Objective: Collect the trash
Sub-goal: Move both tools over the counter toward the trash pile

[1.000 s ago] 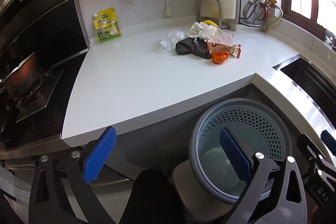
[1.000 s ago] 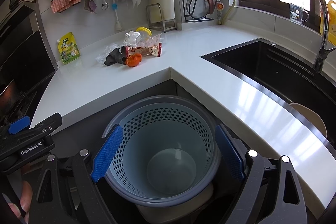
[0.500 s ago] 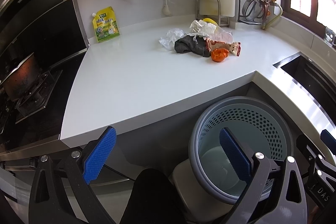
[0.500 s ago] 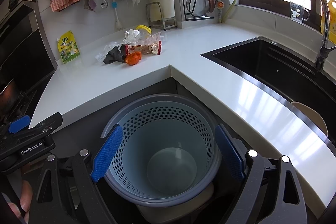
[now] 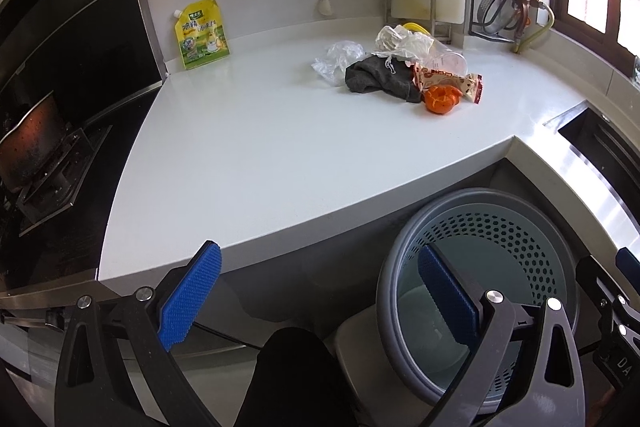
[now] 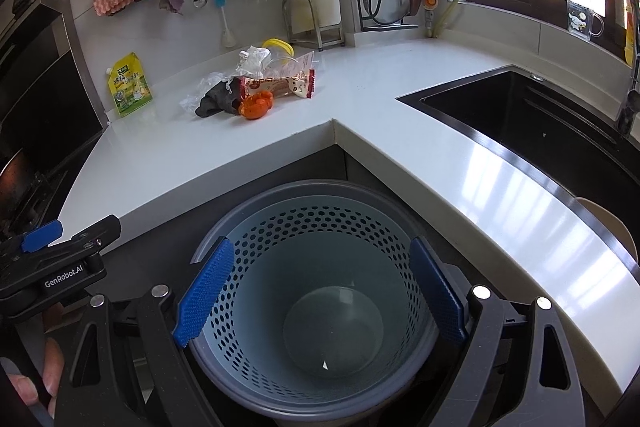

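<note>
Perforated bin (image 6: 316, 227); one white scrap (image 6: 325, 365).

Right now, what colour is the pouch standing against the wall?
Yellow and green pouch; clearest in left wrist view.

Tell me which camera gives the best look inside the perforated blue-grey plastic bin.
The right wrist view: it looks straight down into the perforated blue-grey plastic bin, showing the full rim and a bare floor with one tiny white scrap. The left wrist view shows the bin obliquely at the lower right, partly hidden behind the left gripper.
</note>
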The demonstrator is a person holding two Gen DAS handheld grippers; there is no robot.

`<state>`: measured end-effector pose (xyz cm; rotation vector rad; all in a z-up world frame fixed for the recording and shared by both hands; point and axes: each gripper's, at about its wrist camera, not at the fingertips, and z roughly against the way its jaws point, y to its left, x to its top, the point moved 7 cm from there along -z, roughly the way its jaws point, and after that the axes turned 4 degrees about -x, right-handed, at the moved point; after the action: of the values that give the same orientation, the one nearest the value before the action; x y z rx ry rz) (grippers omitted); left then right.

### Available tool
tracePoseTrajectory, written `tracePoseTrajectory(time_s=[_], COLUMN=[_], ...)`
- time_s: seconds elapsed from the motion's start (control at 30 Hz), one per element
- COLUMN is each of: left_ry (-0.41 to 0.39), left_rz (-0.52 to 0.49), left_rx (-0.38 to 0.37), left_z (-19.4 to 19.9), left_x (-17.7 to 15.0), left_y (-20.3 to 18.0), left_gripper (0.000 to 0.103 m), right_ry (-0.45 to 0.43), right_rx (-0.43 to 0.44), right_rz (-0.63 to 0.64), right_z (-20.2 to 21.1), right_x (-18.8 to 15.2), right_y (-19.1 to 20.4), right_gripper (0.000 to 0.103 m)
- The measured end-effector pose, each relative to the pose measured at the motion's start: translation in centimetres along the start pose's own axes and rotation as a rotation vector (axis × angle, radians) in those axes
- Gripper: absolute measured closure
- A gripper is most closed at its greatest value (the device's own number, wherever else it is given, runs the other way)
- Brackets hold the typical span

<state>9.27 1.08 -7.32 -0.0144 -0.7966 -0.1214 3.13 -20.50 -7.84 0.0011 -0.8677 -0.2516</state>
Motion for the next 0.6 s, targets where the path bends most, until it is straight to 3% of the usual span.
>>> tracePoseTrajectory(time_s=[0.6], left_ry=[-0.045], left_rz=[-0.005], left_rx=[-0.009], left_z=[-8.8], left_x=[10.0], left_y=[0.0], left_gripper=[0.006], right_ry=[0.017], right_rx=[0.037], right_rz=[0.045], right_z=[-11.0], right_x=[9.9], right_y=[2.3], right_gripper=[0.018])
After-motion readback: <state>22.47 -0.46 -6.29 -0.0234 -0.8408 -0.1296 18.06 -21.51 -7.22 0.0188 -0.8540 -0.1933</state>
